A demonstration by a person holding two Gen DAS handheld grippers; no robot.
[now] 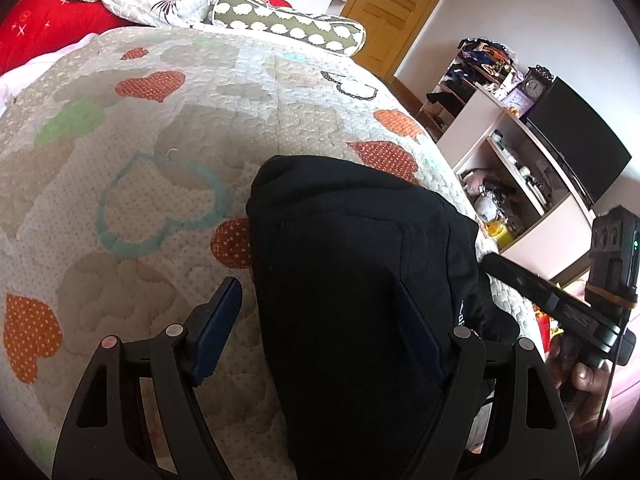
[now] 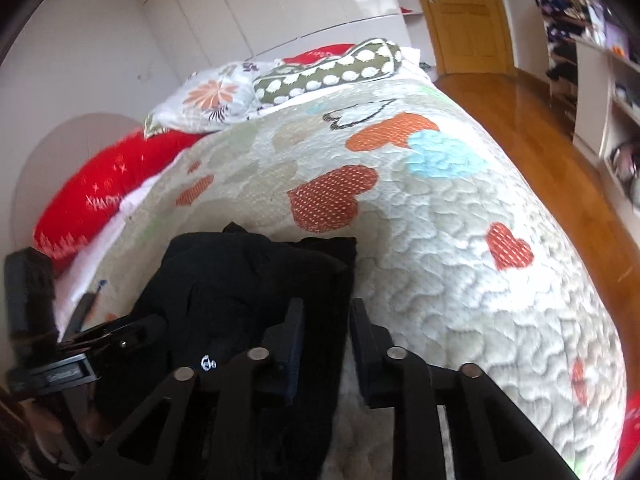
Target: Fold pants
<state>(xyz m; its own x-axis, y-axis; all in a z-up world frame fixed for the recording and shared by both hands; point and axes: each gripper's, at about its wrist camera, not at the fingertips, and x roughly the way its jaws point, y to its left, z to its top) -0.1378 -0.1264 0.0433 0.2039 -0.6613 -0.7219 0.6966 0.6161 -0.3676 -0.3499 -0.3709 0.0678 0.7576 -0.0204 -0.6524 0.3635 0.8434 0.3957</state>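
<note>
The folded black fabric pants (image 1: 352, 280) lie lengthwise on the heart-patterned quilted bed (image 1: 160, 160), straight ahead of both tools: the left hand-held gripper (image 1: 316, 316) spread across one edge, the right hand-held gripper (image 2: 326, 332) parted, unpinched, astride the other.

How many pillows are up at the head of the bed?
3: a red one at the left, a floral one in the middle, a green spotted one at the right. More may be hidden.

red pillow (image 2: 100, 196) – "HAPPY", pants (image 2: 240, 280) logo – unreadable
</note>
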